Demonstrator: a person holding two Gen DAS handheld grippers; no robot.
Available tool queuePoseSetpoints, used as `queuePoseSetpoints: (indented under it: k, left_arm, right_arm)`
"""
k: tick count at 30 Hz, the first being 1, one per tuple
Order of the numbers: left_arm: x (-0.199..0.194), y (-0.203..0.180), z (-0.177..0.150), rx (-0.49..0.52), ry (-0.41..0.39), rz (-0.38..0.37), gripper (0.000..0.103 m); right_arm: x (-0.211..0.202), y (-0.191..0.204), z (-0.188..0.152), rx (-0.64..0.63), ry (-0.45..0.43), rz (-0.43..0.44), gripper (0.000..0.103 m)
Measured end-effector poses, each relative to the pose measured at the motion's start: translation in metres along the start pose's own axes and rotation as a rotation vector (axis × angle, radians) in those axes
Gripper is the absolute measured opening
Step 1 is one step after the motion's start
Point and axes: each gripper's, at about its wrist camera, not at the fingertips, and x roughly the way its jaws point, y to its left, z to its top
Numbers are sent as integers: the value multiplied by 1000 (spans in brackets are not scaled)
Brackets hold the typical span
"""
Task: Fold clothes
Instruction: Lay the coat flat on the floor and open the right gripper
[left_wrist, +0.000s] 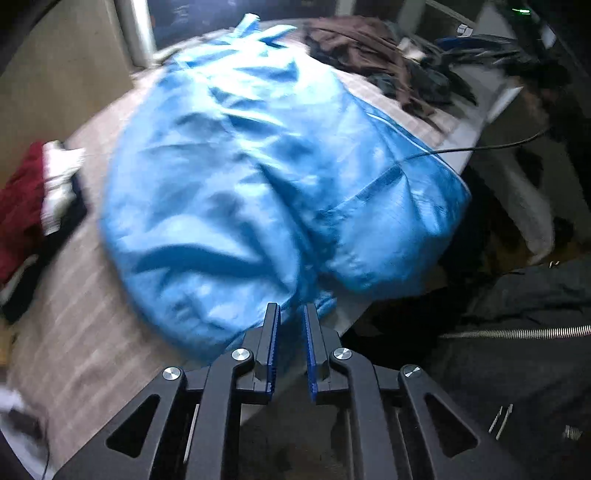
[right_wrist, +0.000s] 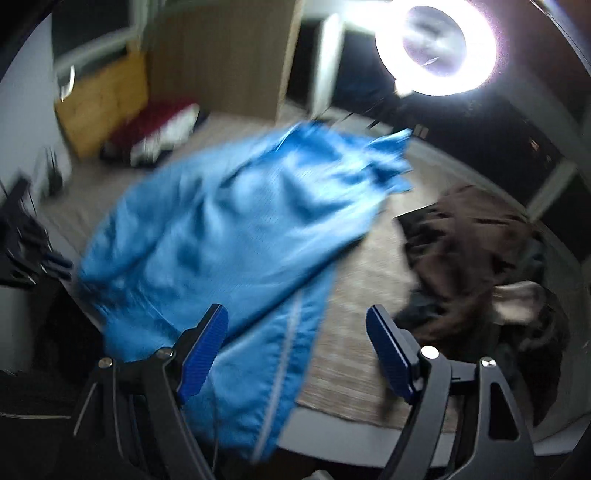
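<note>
— Where is the shiny blue garment of thin fabric (left_wrist: 258, 177) lying, and why so?

— It is lying spread and wrinkled over the counter with a beige striped cover (left_wrist: 81, 332), one side hanging over the near edge. I think it is laid wide so its edges can be found for folding.

— And the left gripper (left_wrist: 291, 314)?

— Its fingers are nearly together at the near hem, with blue cloth seeming to be pinched between them — probably to keep that edge under control.

— The right gripper (right_wrist: 295, 332)?

— Its fingers are wide apart, hovering over the striped side seam and holding nothing. The dark brown heap of clothes (right_wrist: 476, 258) is waiting beside, apart.
</note>
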Motion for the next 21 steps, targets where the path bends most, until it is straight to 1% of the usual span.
queuePoseSetpoints:
  k: [1, 3, 5, 6, 9, 10, 12, 14, 15, 18, 19, 20, 21]
  left_arm:
    - [-9, 0, -3, -10, -8, 24, 15]
    - [-21, -1, -10, -27, -27, 72, 32]
    - [-14, -8, -13, -19, -28, 104, 36]
    - [-8, -12, -14, -14, -25, 117, 38]
    - [33, -30, -9, 24, 19, 132, 38]
    - [41, -34, -8, 46, 31, 146, 38]
    - [63, -46, -5, 112, 61, 199, 38]
    - [81, -54, -1, 169, 83, 251, 39]
    - [89, -54, 2, 188, 92, 263, 39]
    - [107, -48, 7, 191, 132, 241, 40]
    - [110, -44, 9, 175, 142, 219, 38]
    - [111, -38, 12, 143, 147, 185, 30]
    - [111, -32, 15, 114, 153, 156, 14]
  right_arm:
    - [-23, -17, 1, 38, -35, 24, 77]
    - [-58, -46, -1, 105, -92, 91, 77]
    - [-68, -64, -8, 158, -129, 112, 77]
    - [-66, -68, -11, 169, -130, 117, 77]
    - [-34, -59, -24, 140, -61, 129, 77]
    - [-23, -56, -29, 130, -38, 133, 77]
    - [-3, -50, -37, 113, 4, 146, 77]
    - [9, -45, -42, 109, 24, 178, 77]
    - [12, -44, -43, 108, 28, 184, 77]
    - [20, -41, -47, 106, 41, 205, 77]
    - [23, -40, -48, 105, 45, 211, 77]
    - [25, -40, -49, 104, 49, 218, 77]
    - [28, -39, -50, 103, 54, 225, 77]
